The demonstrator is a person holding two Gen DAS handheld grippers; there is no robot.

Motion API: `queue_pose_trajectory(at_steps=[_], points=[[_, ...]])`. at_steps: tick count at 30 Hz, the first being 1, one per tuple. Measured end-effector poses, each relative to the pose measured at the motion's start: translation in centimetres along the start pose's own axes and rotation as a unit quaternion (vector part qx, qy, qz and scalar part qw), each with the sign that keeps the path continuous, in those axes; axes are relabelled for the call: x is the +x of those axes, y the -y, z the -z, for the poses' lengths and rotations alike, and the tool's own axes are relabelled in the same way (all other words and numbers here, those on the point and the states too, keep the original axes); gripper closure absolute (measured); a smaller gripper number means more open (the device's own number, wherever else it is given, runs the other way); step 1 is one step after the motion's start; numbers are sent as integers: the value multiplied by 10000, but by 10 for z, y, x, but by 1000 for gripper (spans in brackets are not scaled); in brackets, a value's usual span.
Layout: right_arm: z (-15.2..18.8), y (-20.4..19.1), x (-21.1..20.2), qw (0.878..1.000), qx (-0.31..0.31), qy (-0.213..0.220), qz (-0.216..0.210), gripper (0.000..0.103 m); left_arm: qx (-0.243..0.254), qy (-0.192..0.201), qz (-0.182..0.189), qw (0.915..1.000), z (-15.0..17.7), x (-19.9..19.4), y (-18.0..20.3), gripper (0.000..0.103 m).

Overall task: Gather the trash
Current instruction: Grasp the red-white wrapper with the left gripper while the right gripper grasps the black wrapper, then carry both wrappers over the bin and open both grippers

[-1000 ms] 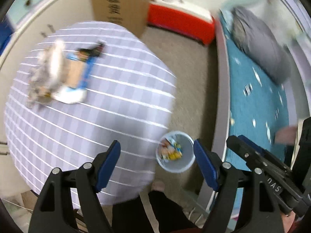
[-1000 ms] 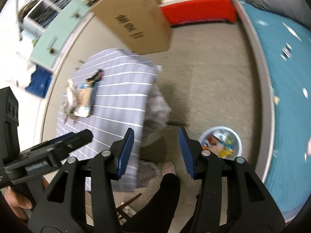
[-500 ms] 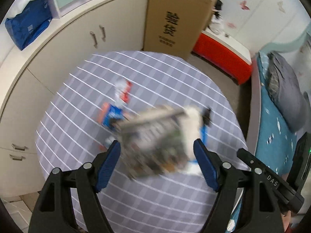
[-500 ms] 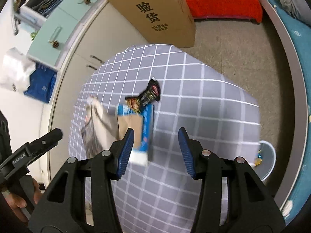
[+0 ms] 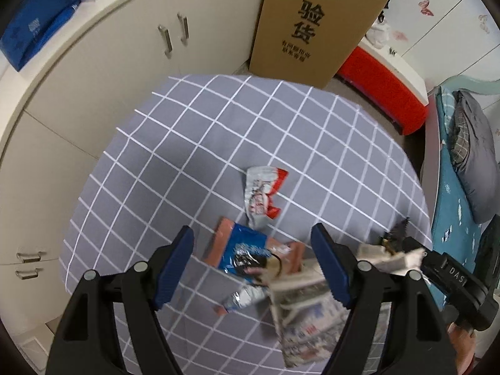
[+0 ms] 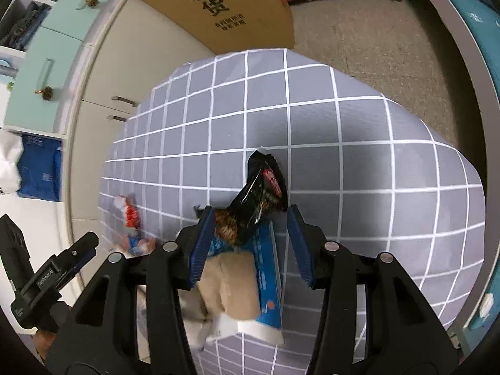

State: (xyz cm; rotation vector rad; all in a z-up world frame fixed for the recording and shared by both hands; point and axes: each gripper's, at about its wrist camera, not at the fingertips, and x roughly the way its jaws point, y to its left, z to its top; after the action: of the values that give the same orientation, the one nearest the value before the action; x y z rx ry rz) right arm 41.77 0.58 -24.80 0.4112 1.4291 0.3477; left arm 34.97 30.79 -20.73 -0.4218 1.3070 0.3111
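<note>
Both claws hang spread and released over the checked counter. The left claw frames a blue snack packet — a red-and-white wrapper lies just beyond. The right claw straddles a black wrapper resting on a blue tissue box.

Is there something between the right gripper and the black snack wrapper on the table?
Nothing visible. The right gripper is open, and the black snack wrapper lies just beyond its fingertips, resting partly on the blue box.
</note>
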Motion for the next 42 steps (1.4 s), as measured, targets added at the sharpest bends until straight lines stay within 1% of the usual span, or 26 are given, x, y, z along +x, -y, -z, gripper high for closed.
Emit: queue_pose_trajectory(at_steps=[1,2,5,7,11,12,13,14,15,16,17,19,20,22,23,24,26,28,30,33,37,40,42], points=[[-1,-2,3,10000,-13,-6,32,56,18,-50,1,10000,-3,6,-1,28],[-3,-3,5,10000,-23,-3,56,56,-111,-125,-64,9998,-7,13,-3,28],[-7,-8,10,9998,-103,49,169,55,-84,-278,-31,9996,-15,30,-5,28],[-10,-11,13,9997,-145,55,184,54,-28,-367,-19,9993,-20,41,-4,28],[-16,-16,15,9993,-289,71,216,54,155,-566,-57,9983,-30,62,1,28],[-18,-17,17,9992,-318,72,223,55,191,-586,-79,9981,-31,65,2,29],[-19,-18,17,9991,-349,73,217,66,223,-630,-78,9977,-33,69,2,31],[-20,-19,19,9990,-373,65,244,75,234,-665,-74,9975,-34,70,3,36],[-21,-17,21,9992,-350,15,204,81,256,-612,-74,9978,-35,70,3,40],[-22,-16,22,9994,-311,24,147,82,266,-611,-86,9977,-36,70,3,40],[-23,-15,22,9995,-301,30,120,82,289,-605,-123,9977,-36,70,3,45],[-22,-15,22,9994,-334,43,122,84,465,-540,-210,9972,-36,69,3,62],[-22,-14,22,9993,-339,53,114,84,539,-484,-332,9968,-36,69,2,75],[-22,-15,22,9994,-334,52,53,87,536,-469,-260,9971,-37,67,-1,76],[-22,-14,22,9995,-321,62,32,87,497,-457,-201,9975,-37,67,-3,78],[-22,-13,20,9995,-318,83,3,88,411,-441,-108,9981,-37,65,-6,82],[-21,-14,15,9992,-345,204,-30,89,270,-326,-19,9991,-37,58,-11,85],[-19,-15,8,9987,-388,308,-75,90,199,-134,-36,9997,-37,48,-14,85],[-18,-16,-2,9981,-418,435,-113,90,96,39,43,9999,-36,35,-16,85],[-17,-17,-22,9962,-511,693,-159,90,24,285,95,9995,-35,11,-9,85],[-12,-15,-51,9935,-601,918,-306,90,124,600,192,9979,-26,-21,17,85],[-2,-5,-76,9916,-631,1050,-423,90,302,749,329,9962,-9,-44,47,85],[6,7,-93,9907,-612,1115,-486,90,484,824,437,9945,4,-56,74,85]])
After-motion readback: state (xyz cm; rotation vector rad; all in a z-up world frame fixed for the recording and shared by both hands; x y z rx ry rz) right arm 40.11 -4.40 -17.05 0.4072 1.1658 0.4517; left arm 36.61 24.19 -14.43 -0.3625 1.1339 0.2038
